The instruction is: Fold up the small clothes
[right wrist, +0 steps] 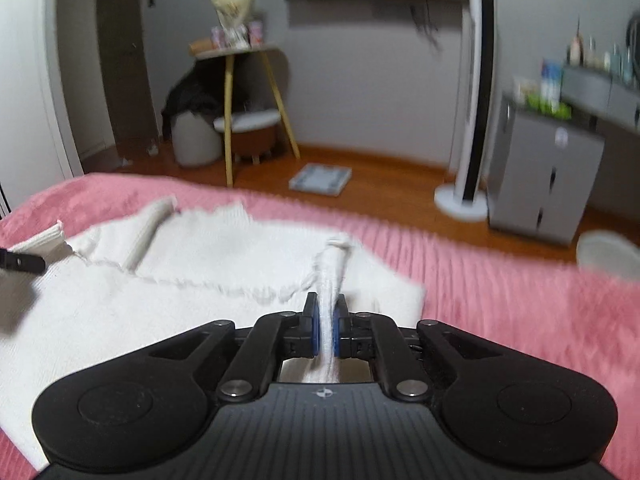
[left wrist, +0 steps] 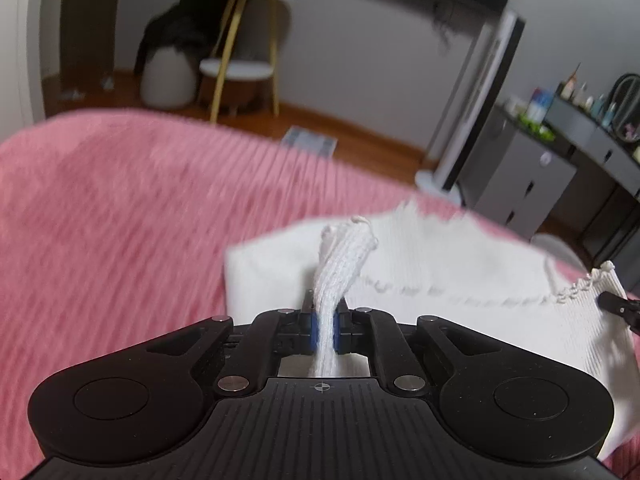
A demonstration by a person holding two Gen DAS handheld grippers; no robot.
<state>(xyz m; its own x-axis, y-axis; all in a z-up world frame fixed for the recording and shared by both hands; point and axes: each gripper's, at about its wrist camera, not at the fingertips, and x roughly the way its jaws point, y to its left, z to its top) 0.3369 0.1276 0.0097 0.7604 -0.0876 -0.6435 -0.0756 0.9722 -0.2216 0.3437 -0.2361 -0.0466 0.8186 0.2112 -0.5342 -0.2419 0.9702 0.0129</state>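
Observation:
A small white knit garment [left wrist: 448, 264] lies on a pink ribbed blanket [left wrist: 120, 220]. My left gripper [left wrist: 325, 320] is shut on a bunched white edge of it, which sticks up between the blue pads. My right gripper [right wrist: 329, 320] is shut on another bunched edge of the same garment [right wrist: 168, 280]. The garment's ragged stitched hem runs across between the two grips. The right gripper's tip shows at the right edge of the left wrist view [left wrist: 620, 308]. The left gripper's tip shows at the left edge of the right wrist view [right wrist: 22, 264]. Both views are motion-blurred.
The blanket [right wrist: 520, 300] covers a bed that ends at a wooden floor. Beyond stand a yellow-legged side table [right wrist: 240, 92], a white tower fan [right wrist: 472, 100], a grey cabinet [right wrist: 548, 180] and a flat scale [right wrist: 320, 178] on the floor.

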